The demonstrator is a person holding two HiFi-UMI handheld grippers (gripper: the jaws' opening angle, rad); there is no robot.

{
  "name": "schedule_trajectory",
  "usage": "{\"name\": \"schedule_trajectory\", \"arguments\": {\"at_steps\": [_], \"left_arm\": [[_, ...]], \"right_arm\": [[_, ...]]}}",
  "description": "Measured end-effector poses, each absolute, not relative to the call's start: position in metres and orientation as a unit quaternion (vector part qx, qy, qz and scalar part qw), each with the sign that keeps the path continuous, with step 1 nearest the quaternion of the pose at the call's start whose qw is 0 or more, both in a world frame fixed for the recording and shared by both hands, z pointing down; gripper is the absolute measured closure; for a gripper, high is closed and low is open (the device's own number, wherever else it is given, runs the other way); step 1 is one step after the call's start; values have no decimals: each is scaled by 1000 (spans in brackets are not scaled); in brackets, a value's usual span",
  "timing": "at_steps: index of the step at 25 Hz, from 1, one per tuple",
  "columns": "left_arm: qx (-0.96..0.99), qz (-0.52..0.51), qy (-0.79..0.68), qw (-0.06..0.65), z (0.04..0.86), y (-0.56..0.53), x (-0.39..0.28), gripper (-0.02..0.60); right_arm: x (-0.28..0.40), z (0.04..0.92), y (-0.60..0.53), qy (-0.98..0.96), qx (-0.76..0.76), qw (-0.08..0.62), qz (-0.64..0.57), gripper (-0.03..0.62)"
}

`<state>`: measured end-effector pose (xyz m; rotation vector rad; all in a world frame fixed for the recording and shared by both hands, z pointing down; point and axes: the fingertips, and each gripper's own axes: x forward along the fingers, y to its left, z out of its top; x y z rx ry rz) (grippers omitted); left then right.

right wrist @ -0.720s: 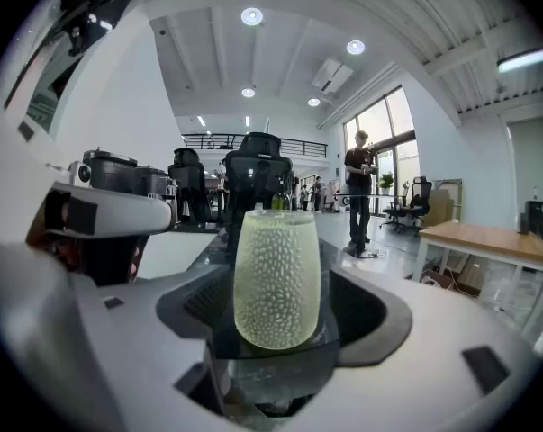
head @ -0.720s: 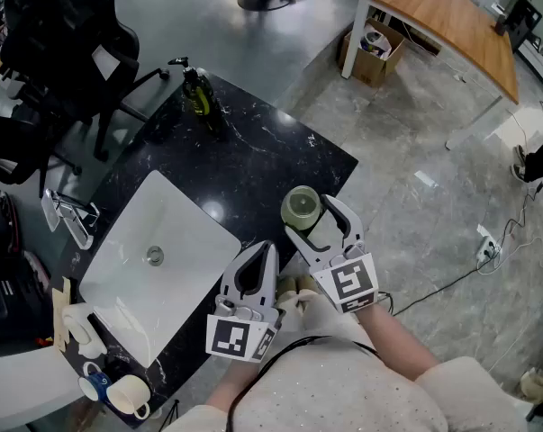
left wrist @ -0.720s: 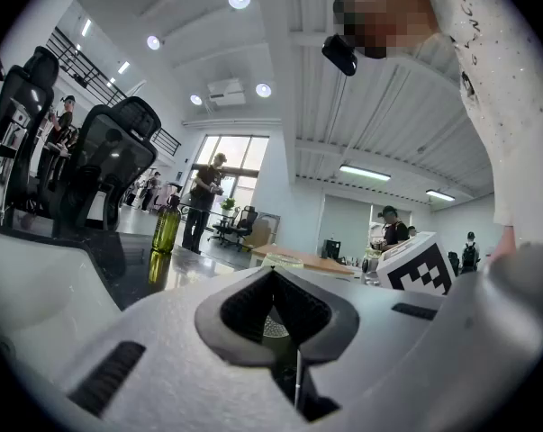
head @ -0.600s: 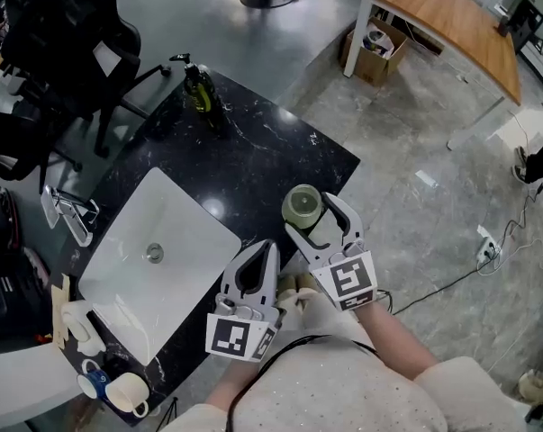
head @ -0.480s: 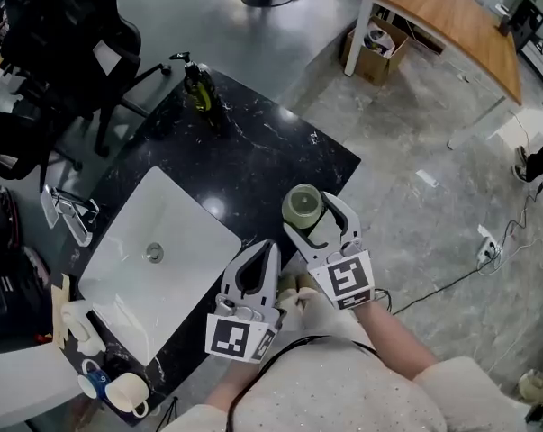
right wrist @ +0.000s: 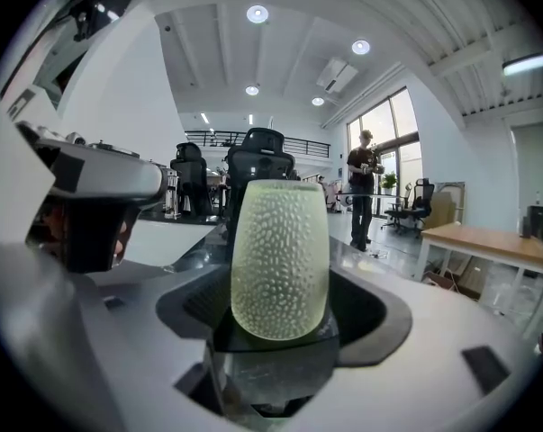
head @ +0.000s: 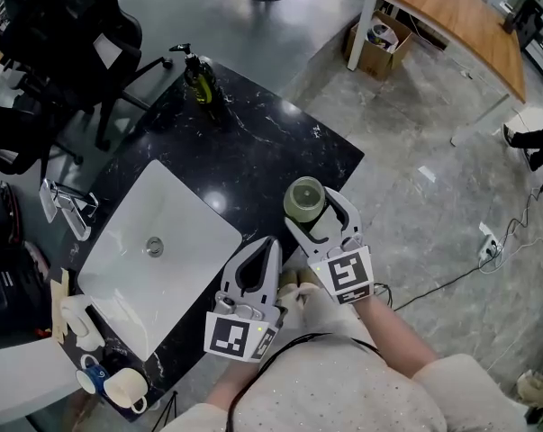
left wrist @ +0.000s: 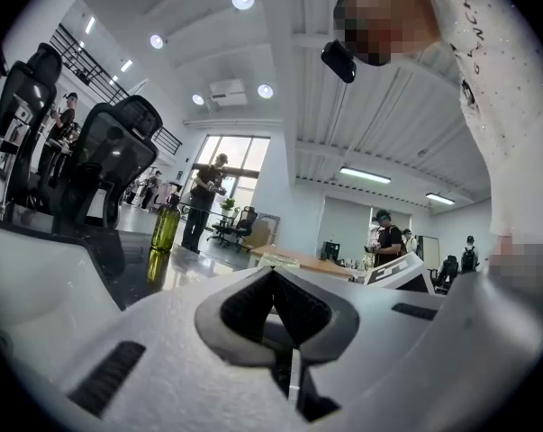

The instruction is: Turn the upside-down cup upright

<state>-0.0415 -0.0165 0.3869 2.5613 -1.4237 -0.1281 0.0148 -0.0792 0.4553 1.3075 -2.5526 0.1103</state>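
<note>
At lower centre, the right gripper [head: 314, 212] spreads its jaws wide around the dimpled pale-green cup [head: 304, 199] on the black marble counter [head: 253, 151], while the left gripper [head: 267, 244] beside it is closed and empty.

The right gripper [head: 313, 214] has edged forward. The cup [right wrist: 279, 261] now sits deeper between its jaws and looms larger, and the left gripper [right wrist: 100, 187] shows higher beside it.

two grippers, the left gripper [head: 269, 245] and the right gripper [head: 312, 211]; one green cup [head: 303, 198]; one sink [head: 192, 216]; one tap [head: 64, 211]; one bottle [head: 197, 80]; two mugs [head: 125, 388]; one wooden table [head: 451, 16]; one cardboard box [head: 379, 49].
</note>
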Motion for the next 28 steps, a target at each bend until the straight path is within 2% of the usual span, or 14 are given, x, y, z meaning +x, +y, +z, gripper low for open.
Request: {"name": "schedule_trajectory", "arguments": {"at_steps": [12,18,28], "left_arm": [[864,-47,-490,105,387,-17,-46,575],[860,-48,-496,107,385,-18,-51,575],[847,-32,-523,93,376,-14,-77,575]], "right_arm": [[18,462,-79,-884,441,131,76,278],[15,448,-74,-889,412,82,181,278],[-14,432,-39,-827,282,-27,486,278]]}}
